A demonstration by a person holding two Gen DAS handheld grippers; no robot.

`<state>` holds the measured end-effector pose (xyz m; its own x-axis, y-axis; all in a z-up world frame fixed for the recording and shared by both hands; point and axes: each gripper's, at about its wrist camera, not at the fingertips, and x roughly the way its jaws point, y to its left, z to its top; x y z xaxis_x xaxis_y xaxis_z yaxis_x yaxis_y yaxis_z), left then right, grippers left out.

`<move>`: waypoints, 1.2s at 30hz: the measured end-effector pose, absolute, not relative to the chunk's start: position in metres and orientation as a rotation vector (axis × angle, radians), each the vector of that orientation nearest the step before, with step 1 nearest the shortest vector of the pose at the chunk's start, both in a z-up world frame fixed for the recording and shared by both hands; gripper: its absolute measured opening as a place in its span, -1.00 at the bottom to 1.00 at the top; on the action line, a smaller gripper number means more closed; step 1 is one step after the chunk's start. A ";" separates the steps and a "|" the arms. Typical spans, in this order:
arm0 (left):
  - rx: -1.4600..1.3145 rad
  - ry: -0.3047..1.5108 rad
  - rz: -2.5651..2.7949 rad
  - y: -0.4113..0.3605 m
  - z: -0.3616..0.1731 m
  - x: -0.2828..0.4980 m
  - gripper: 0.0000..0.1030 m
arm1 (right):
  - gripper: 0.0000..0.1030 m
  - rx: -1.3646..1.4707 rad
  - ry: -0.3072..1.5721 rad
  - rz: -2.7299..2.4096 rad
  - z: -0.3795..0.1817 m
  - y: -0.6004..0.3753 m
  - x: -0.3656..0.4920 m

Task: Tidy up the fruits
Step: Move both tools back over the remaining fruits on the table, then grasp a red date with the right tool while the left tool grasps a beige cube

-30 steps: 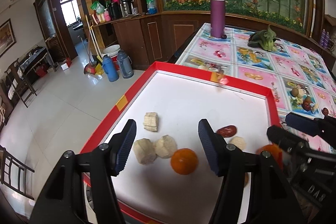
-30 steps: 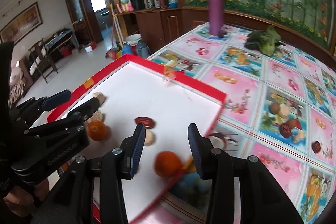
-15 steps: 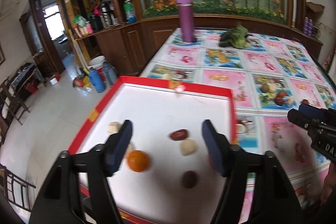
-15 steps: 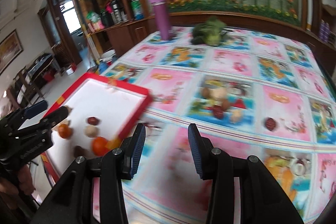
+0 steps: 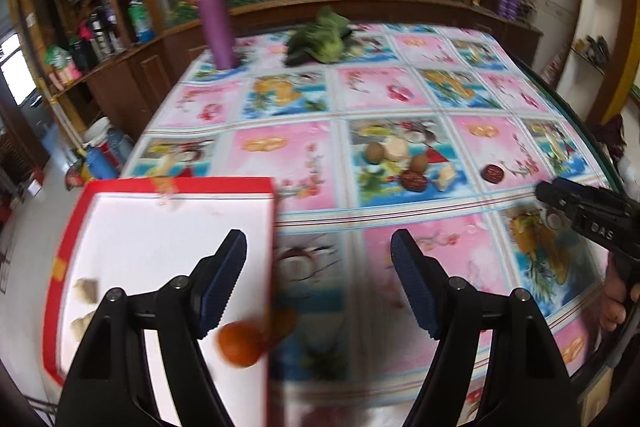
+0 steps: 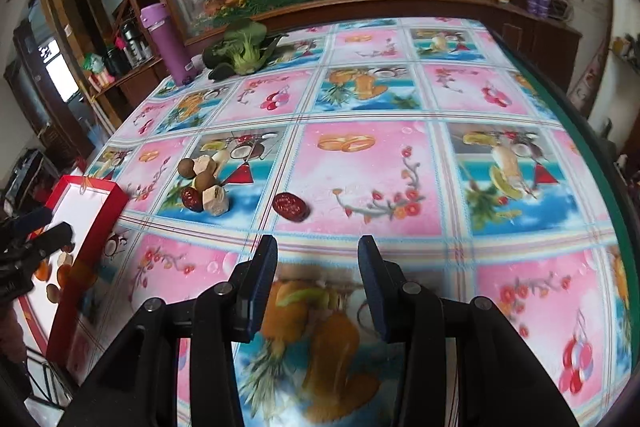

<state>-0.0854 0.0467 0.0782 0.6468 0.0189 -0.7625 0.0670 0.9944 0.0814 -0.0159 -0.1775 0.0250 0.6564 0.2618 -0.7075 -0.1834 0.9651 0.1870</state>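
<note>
Red tray (image 5: 180,183): at the table's left edge; orange (image 5: 239,343) inside
Left gripper (image 5: 320,283): fingers apart, empty
Right gripper (image 6: 317,287): fingers apart, empty; lone date (image 6: 291,207) just beyond

Black left gripper (image 5: 319,279), blue ribbed pads (image 5: 412,281), silver screws.

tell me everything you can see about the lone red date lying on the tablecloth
The lone red date is a dark red, wrinkled oval with a slight sheen, lying flat on a pink panel of the tablecloth. It sits apart from the small fruit cluster to its left, touching nothing else, ahead of the open right gripper.
</note>
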 end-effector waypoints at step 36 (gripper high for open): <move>0.215 0.939 -0.412 -0.050 0.028 0.006 -0.36 | -0.50 0.059 0.893 0.336 0.003 -0.156 0.029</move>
<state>0.0063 -0.0502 0.0284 0.5204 -0.2482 -0.8170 0.4327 0.9015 0.0017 0.0292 -0.1555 0.0029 0.5781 0.3117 -0.7541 -0.2631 0.9460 0.1893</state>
